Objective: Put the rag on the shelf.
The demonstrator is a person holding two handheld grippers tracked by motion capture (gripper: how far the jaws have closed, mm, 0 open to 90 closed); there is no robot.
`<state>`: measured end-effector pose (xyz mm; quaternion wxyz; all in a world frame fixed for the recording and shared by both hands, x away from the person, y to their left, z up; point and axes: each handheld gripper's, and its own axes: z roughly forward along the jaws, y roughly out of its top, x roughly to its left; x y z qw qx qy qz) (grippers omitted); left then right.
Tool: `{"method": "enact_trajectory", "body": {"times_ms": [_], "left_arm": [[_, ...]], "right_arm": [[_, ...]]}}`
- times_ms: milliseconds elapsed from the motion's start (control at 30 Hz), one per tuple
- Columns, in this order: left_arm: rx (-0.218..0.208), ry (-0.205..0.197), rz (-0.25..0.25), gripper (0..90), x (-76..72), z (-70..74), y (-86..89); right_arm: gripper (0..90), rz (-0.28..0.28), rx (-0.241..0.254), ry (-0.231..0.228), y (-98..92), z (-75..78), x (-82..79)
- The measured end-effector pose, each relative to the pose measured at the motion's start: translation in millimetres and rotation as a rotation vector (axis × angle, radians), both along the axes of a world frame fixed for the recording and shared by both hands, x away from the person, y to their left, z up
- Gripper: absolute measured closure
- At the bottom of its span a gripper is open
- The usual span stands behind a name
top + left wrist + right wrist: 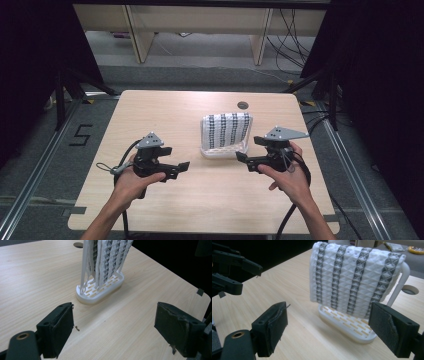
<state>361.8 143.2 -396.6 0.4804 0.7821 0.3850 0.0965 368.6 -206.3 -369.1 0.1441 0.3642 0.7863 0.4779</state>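
Observation:
A white towel with dark grey patterned stripes (226,129) hangs over a white rack whose slotted base (222,151) stands at the middle right of the wooden table (150,112). My left gripper (176,159) is open, left of the rack, pointing toward it. To the rack's right my right gripper (250,148) is held open close to the base. The left gripper view has my left gripper (115,325) with the towel (110,257) edge-on and the base (100,288) ahead. The right gripper view has my right gripper (329,325) facing the towel (354,277) broadside; the left gripper (239,272) appears beyond.
A round cable hole (243,105) lies in the table behind the rack. Black curtains flank the table. Desk legs and loose cables (290,45) are on the floor beyond the far edge. A taped mark (80,135) is on the floor at left.

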Motion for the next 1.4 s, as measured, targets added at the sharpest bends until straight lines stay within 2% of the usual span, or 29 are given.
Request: {"method": "enact_trajectory", "body": {"times_ms": [67,100,133,167,200,333,367,467,500,533,567,600,667,733,767,800,833,867,967,1000,1067,1133,1167,1200,1233,1300,1333,1400], "left_arm": [[-0.001,0.003,-0.003,14.8,-0.3,-0.8,0.1],[0.004,0.001,-0.006,14.8,-0.6,-1.1,0.1],[-0.001,-0.001,-0.005,14.8,-1.0,-1.8,-0.7],[0.001,0.004,-0.009,14.7,-1.6,-2.1,-1.0],[0.008,0.001,-0.009,14.7,-2.5,-2.4,-1.3],[0.014,0.001,-0.017,14.8,-5.7,-4.0,-2.0],[0.013,0.0,-0.014,14.7,-7.8,-4.8,-2.1],[0.019,0.0,-0.021,14.8,-10.2,-5.7,-0.7],[0.016,-0.003,-0.017,14.8,-12.5,-6.7,0.1],[0.016,-0.003,-0.017,14.8,-12.5,-6.7,0.1],[0.005,-0.01,-0.014,14.8,-13.5,-7.6,0.3],[0.016,-0.005,-0.013,14.8,-15.4,-7.2,1.6],[0.017,-0.006,-0.014,14.8,-17.5,-8.4,2.9],[0.02,-0.004,-0.013,14.8,-21.2,-12.0,4.0],[0.017,-0.003,-0.02,14.8,-22.0,-13.8,4.6],[0.017,-0.003,-0.02,14.8,-22.0,-13.8,4.6],[0.022,0.004,-0.022,14.8,-24.4,-16.4,5.6],[0.022,-0.001,-0.015,14.8,-25.8,-17.9,5.4],[0.018,0.002,-0.023,14.8,-27.7,-20.5,6.4],[0.02,0.002,-0.027,14.8,-29.3,-21.8,7.4],[0.021,0.002,-0.025,14.8,-30.8,-22.9,7.7],[0.017,-0.003,-0.025,14.8,-33.8,-26.0,8.6],[0.023,-0.003,-0.028,14.8,-35.1,-27.0,9.1],[0.028,0.0,-0.027,14.8,-36.5,-28.0,9.4],[0.041,-0.004,-0.027,14.8,-37.7,-29.2,10.2],[0.038,-0.005,-0.022,14.8,-40.9,-32.4,10.7],[0.04,-0.006,-0.03,14.8,-41.8,-34.3,11.8],[0.037,-0.004,-0.028,14.8,-43.9,-36.9,12.3]], "right_arm": [[16.8,0.01,-0.004,-0.018,-0.1,-2.7,-0.3],[16.8,0.002,0.013,0.017,1.2,-3.1,-3.3],[16.8,0.011,-0.01,-0.008,-0.6,-3.2,-2.6],[16.8,0.003,0.011,0.009,0.9,-4.8,-4.4],[16.8,0.017,0.002,-0.003,-0.2,-5.7,-3.3],[16.8,0.01,-0.009,-0.003,-1.7,-7.1,-5.9],[16.8,0.008,0.007,0.003,-1.6,-9.6,-8.0],[16.8,0.009,0.007,0.018,-2.2,-11.5,-10.1],[16.8,0.013,-0.011,0.0,-4.0,-13.9,-10.3],[16.8,0.007,-0.005,0.034,-3.7,-13.8,-12.7],[16.8,0.007,-0.005,0.034,-3.7,-13.8,-12.7],[16.8,0.013,-0.001,0.017,-3.9,-16.5,-12.2],[16.8,0.005,-0.015,0.022,-5.4,-18.3,-14.1],[16.8,0.011,-0.02,0.002,-6.9,-21.9,-14.1],[16.8,0.008,-0.019,0.027,-7.2,-22.2,-15.7],[16.8,0.01,-0.002,0.029,-5.9,-24.3,-16.7],[16.8,0.007,-0.012,0.044,-6.6,-24.5,-18.8],[16.8,0.011,-0.018,0.02,-7.5,-26.0,-17.8],[16.8,0.008,-0.017,0.036,-6.7,-28.1,-20.7],[16.7,0.023,-0.025,0.035,-7.5,-30.3,-22.1],[16.7,0.013,-0.017,0.046,-6.5,-31.3,-23.9],[16.7,0.029,-0.003,0.046,-6.2,-35.8,-26.5],[16.7,0.025,-0.02,0.044,-6.9,-36.8,-27.8],[16.5,0.028,-0.017,0.053,-6.6,-38.9,-29.1],[16.4,0.034,-0.027,0.037,-7.3,-41.0,-28.9],[16.3,0.035,-0.033,0.042,-7.7,-44.9,-30.4],[16.2,0.035,-0.021,0.063,-6.6,-46.9,-32.4],[16.2,0.026,-0.023,0.06,-6.7,-49.1,-33.4]]}}
